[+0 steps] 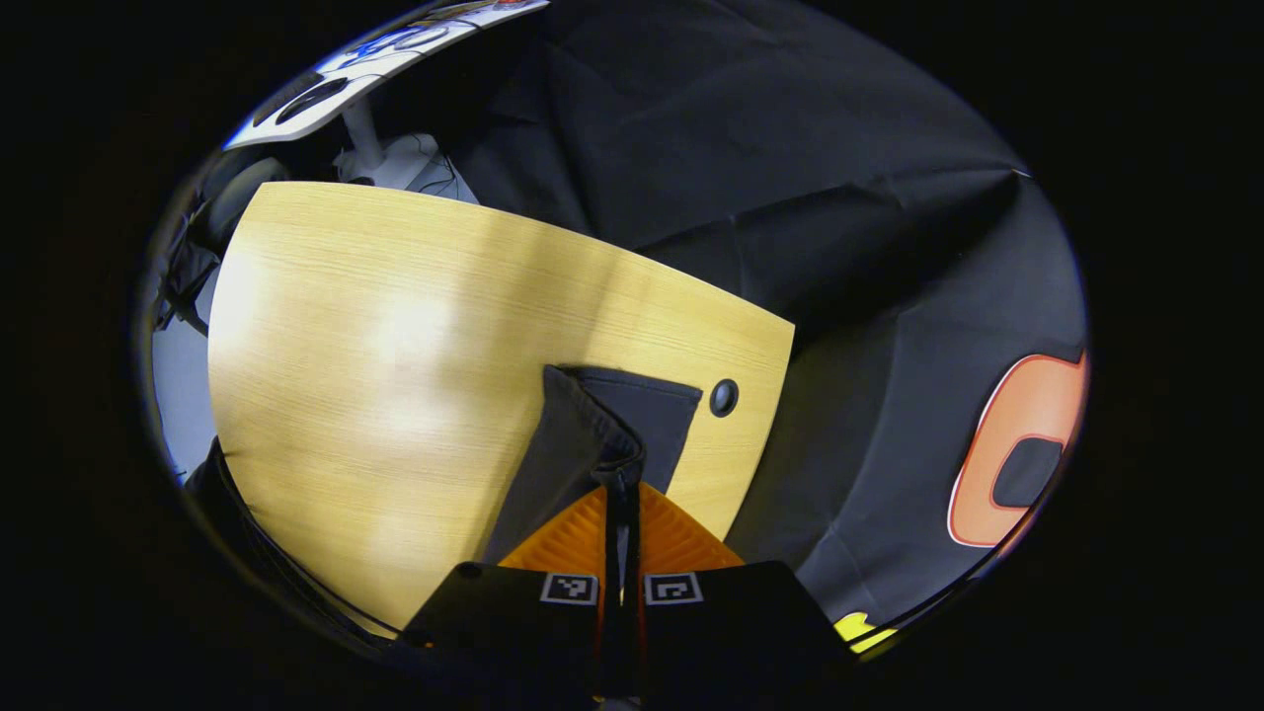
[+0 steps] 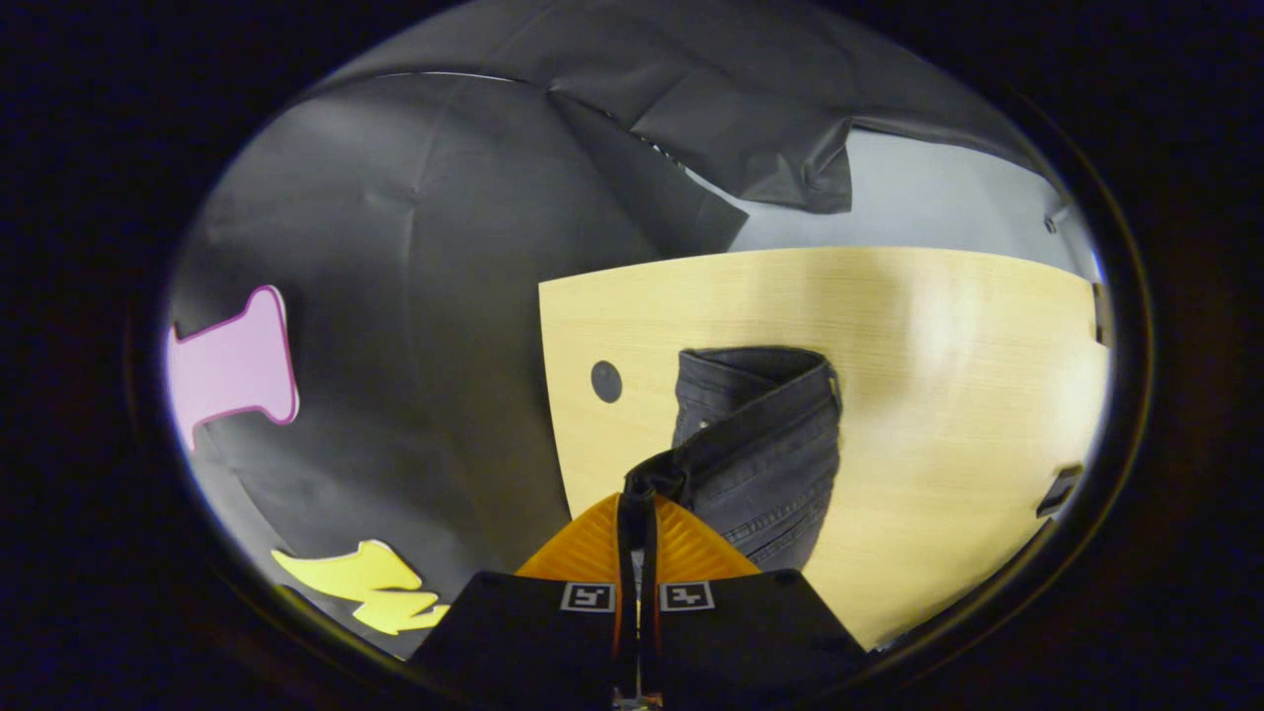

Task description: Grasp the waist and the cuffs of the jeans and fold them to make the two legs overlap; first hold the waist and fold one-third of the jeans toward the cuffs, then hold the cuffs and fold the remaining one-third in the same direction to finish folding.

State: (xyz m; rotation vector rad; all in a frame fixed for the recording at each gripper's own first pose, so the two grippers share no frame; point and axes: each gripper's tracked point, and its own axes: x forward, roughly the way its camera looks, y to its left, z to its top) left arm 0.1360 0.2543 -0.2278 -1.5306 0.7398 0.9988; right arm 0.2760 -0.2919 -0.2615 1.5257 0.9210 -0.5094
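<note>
Dark grey jeans hang over a pale wooden table. In the left gripper view the cuff end of the jeans (image 1: 592, 434) rises from the table (image 1: 395, 336) into my left gripper (image 1: 621, 489), whose fingers are shut on the fabric edge. In the right gripper view the waist end of the jeans (image 2: 770, 444) shows its waistband and stitched seams; my right gripper (image 2: 637, 494) is shut on a corner of the waistband. Both ends are lifted off the table (image 2: 938, 336), with the rest of the jeans hidden below the grippers.
A round dark cable hole (image 1: 724, 397) sits in the table near the cuffs and appears again as the cable hole (image 2: 605, 381) beside the waist. The table edge (image 2: 553, 395) drops off toward the black cloth wall. A white stand (image 1: 375, 148) is beyond the far corner.
</note>
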